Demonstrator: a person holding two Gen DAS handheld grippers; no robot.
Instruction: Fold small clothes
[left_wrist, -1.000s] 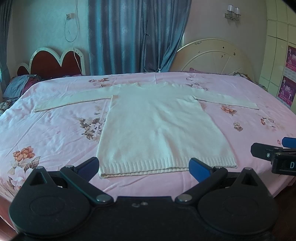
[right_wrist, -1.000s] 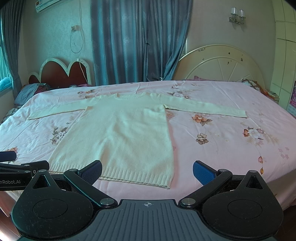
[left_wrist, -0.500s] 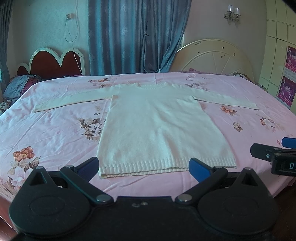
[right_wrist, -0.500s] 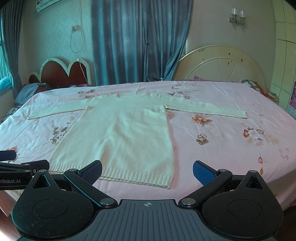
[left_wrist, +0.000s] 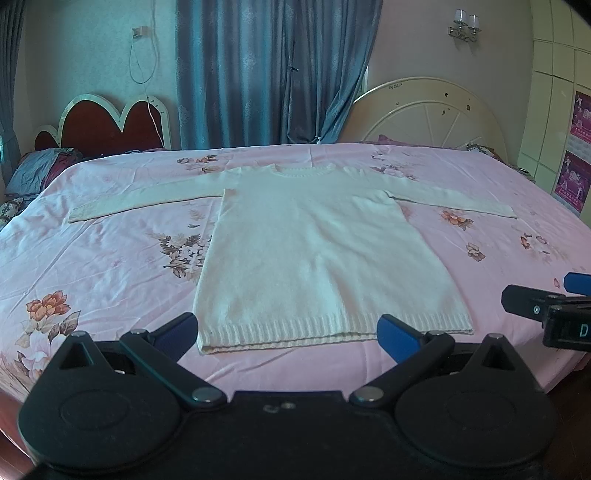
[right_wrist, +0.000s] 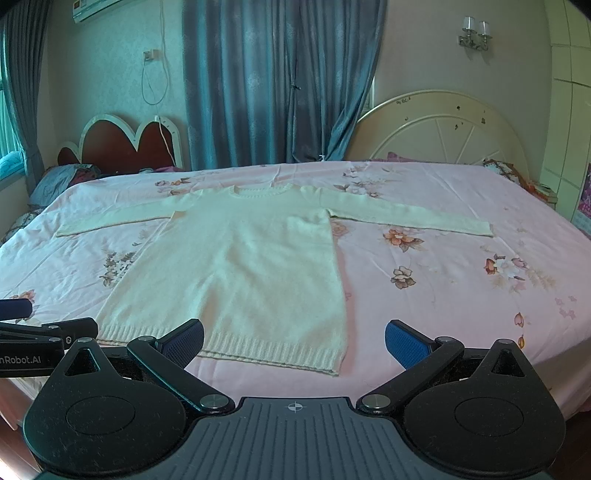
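A cream knitted long-sleeved sweater (left_wrist: 314, 251) lies flat and face up on the pink floral bed sheet (left_wrist: 110, 266), both sleeves spread out sideways, ribbed hem nearest me. It also shows in the right wrist view (right_wrist: 243, 266). My left gripper (left_wrist: 288, 334) is open and empty, hovering just in front of the hem. My right gripper (right_wrist: 293, 343) is open and empty, in front of the hem's right corner. Each gripper shows at the edge of the other's view.
A red heart-shaped headboard (left_wrist: 110, 125) and pillows (left_wrist: 40, 170) are at the far left. A cream round headboard (left_wrist: 432, 114) stands at the far right. Blue curtains (left_wrist: 273, 70) hang behind. The bed's near edge drops off just below the grippers.
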